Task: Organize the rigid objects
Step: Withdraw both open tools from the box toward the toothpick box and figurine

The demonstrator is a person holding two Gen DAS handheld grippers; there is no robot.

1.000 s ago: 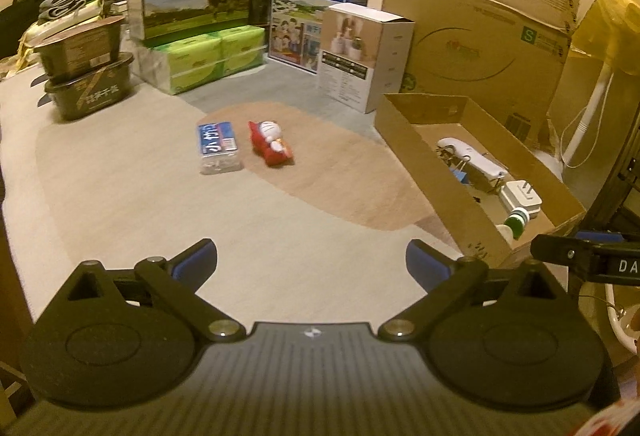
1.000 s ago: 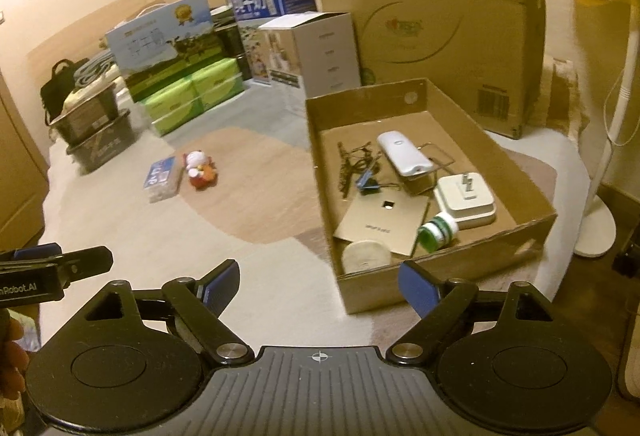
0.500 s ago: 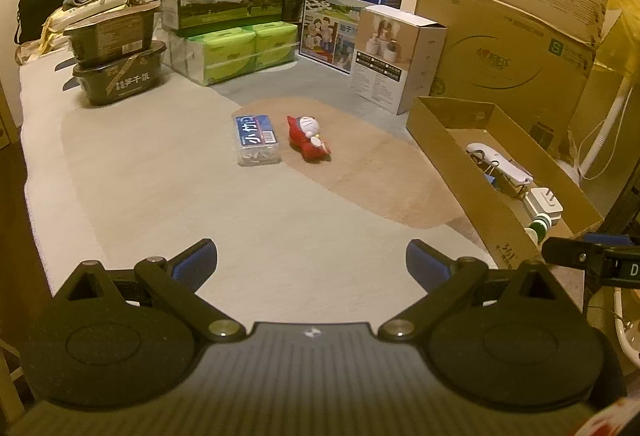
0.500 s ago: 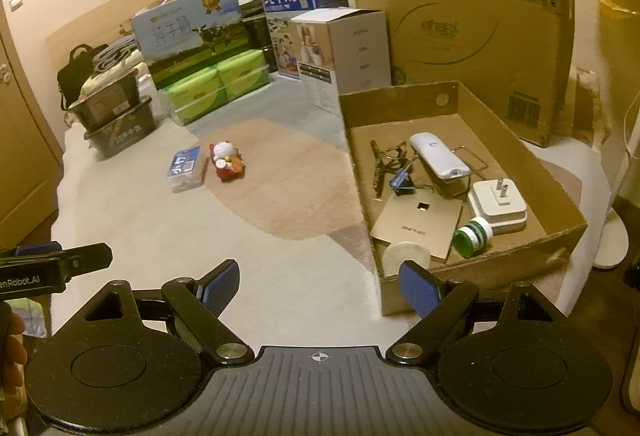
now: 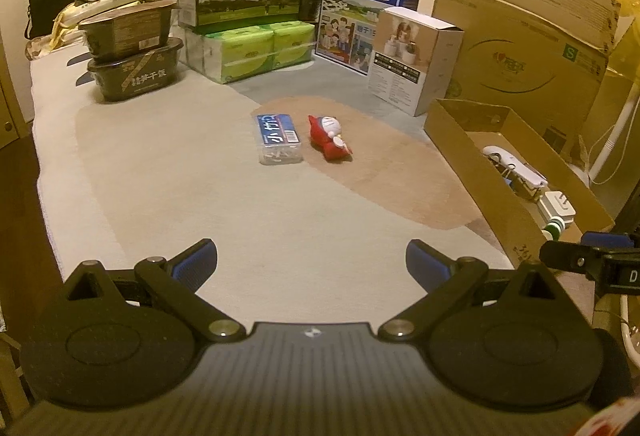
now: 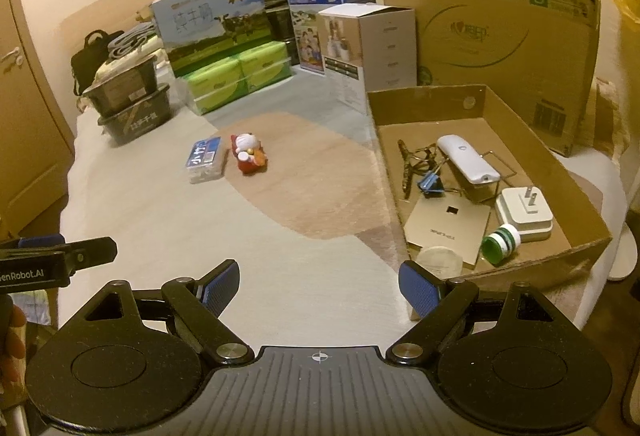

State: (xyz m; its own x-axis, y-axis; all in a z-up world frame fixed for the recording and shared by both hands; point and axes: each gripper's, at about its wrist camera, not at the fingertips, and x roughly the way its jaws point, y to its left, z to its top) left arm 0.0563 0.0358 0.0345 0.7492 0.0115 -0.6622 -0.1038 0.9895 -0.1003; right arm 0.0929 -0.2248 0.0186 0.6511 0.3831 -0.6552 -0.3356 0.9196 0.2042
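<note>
The left gripper (image 5: 311, 262) hangs above the pale rug (image 5: 160, 172) with its blue pads spread wide and nothing between them; the right gripper (image 6: 319, 284) is likewise spread and empty, near the front corner of the cardboard tray (image 6: 536, 268). Far ahead of both, near the middle of the rug, lie the two loose items: a clear plastic box (image 5: 279, 139) with a blue label and, just beside it on its right, a red figurine (image 5: 329, 140).

The two sit so close that a pad coming down between them could nudge the neighbour away or catch both at once. The box looks smooth and flat, so a grip across its wide face may slip; the figurine is rounded and could roll out of the pads.

The tray on the right already holds a white remote (image 6: 468, 165), a charger plug (image 6: 525, 214), a green-capped bottle (image 6: 500, 243), a gold card (image 6: 448, 226) and a binder clip (image 6: 430, 185). Anything released from high could bounce off these or tip over the low wall.
</note>
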